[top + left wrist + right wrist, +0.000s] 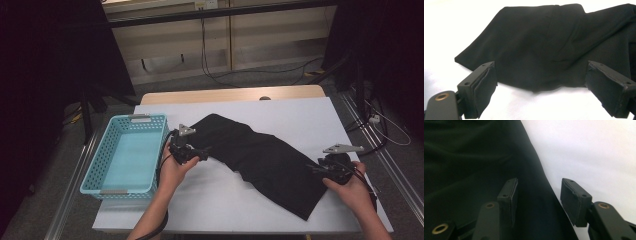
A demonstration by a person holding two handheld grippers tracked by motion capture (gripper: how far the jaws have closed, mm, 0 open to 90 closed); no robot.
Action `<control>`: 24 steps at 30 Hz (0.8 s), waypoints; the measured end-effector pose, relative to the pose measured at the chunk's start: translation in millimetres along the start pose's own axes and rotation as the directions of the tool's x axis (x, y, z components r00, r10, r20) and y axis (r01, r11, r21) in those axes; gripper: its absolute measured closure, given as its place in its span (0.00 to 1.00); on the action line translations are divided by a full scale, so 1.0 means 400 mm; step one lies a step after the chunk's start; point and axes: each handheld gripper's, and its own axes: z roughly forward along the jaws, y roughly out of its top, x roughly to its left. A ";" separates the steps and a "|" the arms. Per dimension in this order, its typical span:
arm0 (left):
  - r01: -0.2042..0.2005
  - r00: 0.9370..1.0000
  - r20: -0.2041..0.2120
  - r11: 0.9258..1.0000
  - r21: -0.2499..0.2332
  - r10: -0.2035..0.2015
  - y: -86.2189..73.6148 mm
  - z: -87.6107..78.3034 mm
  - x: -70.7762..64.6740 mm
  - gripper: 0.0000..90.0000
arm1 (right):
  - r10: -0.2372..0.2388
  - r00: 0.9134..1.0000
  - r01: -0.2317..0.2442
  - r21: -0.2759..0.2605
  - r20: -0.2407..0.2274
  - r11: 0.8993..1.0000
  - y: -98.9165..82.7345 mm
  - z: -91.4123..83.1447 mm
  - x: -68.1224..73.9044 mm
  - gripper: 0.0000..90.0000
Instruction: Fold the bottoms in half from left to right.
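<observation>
White table [310, 115], black cloth [260, 155] spread slantwise, basket [125, 155] at left.
Cloth looks soft, light, floppy; pinch edges. Left gripper [541, 87] wide open, empty; right gripper [537, 202] half open astride edge, not gripping.

Left claw [202, 154]: jaws spread wide, pointing right, low over the tabletop.
Right claw [314, 169]: jaws parted, pointing left, nothing pinched between them.
Forearms: both enter from the near edge, angled outward.
</observation>
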 end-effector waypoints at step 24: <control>0.009 1.000 -0.020 1.000 -0.017 -0.010 0.001 -0.011 0.015 0.13 | 0.049 0.998 -0.049 -0.012 -0.031 0.999 -0.008 -0.036 -0.090 0.94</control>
